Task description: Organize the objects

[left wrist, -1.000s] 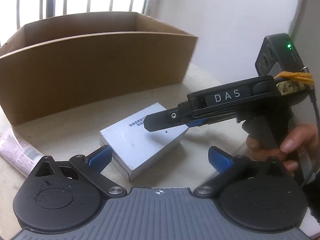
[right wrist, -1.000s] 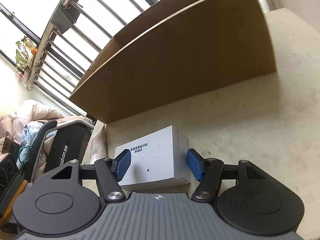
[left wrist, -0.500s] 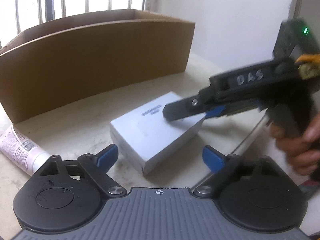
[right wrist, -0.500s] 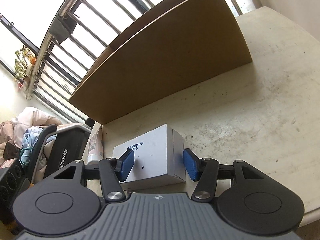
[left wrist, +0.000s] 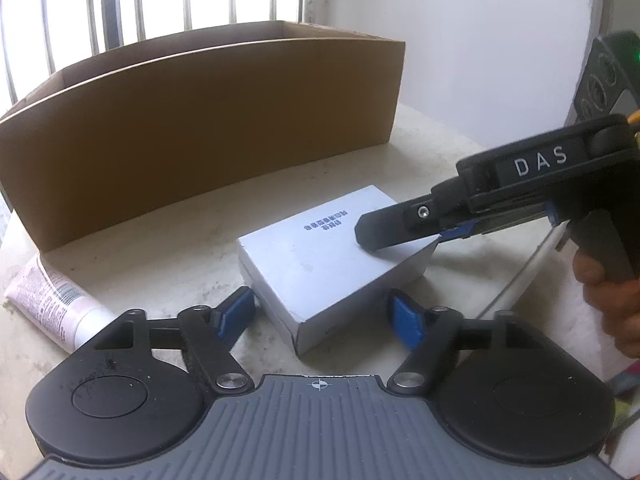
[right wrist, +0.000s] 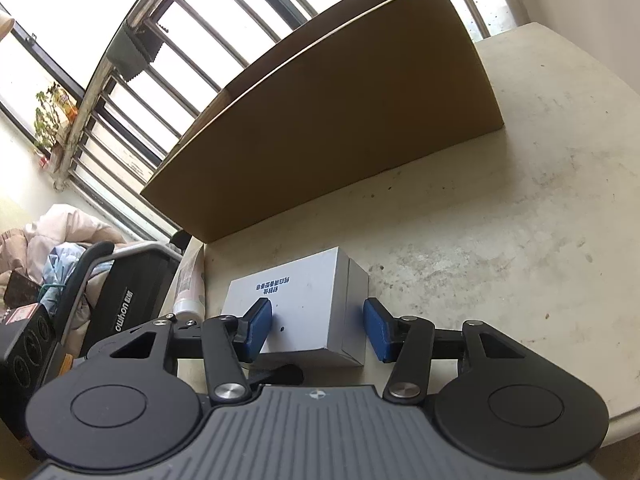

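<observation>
Now both grippers close in on the flat white cardboard box [left wrist: 328, 256] lying on the counter [right wrist: 520, 240], near the open brown carton [left wrist: 200, 120]: left gripper [left wrist: 322, 314] fingers straddle its corner, right gripper [right wrist: 318, 330] fingers bracket it, neither gripping yet.

the inside of the cardboard box [left wrist: 208, 120] beyond both grippers is hidden by its near wall. left of the left gripper [left wrist: 320, 316], the pink tube [left wrist: 52, 300] is cut by the frame edge and partly covered by the gripper body; its print is too small to read. the white box [right wrist: 304, 304] has blue print too small to read, and the right gripper [right wrist: 316, 330] covers its near edge.
</observation>
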Motion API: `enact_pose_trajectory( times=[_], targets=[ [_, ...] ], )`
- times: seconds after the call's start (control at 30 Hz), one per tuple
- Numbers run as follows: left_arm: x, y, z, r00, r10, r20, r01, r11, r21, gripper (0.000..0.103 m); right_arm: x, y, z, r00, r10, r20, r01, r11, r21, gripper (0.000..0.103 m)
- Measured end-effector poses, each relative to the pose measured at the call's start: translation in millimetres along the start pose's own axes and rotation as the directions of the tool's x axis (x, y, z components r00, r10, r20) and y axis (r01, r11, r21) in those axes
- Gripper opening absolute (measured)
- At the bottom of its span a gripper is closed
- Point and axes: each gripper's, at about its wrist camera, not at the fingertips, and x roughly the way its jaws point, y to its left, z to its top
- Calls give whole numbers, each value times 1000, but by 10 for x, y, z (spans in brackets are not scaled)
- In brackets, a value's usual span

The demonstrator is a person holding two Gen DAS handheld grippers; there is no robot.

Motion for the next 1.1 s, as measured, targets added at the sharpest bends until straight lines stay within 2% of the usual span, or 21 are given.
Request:
enact_pose_trajectory(
  times=[0.13, 0.43, 1.1],
  targets=[
    [87, -79, 17, 1000, 22, 7, -22, 999, 31, 83, -9, -1, -9, 1000, 0, 8, 0, 1000, -1, 54],
    [103, -62, 63, 1000, 25, 6, -25, 1000, 12, 77, -2, 94, 29, 999, -44, 18, 45, 997, -60, 53],
    [71, -18, 101, 1000, 20, -9, -21, 999, -36, 77, 4, 125, 64, 998, -68, 19, 69, 995, -77, 55]
  ],
)
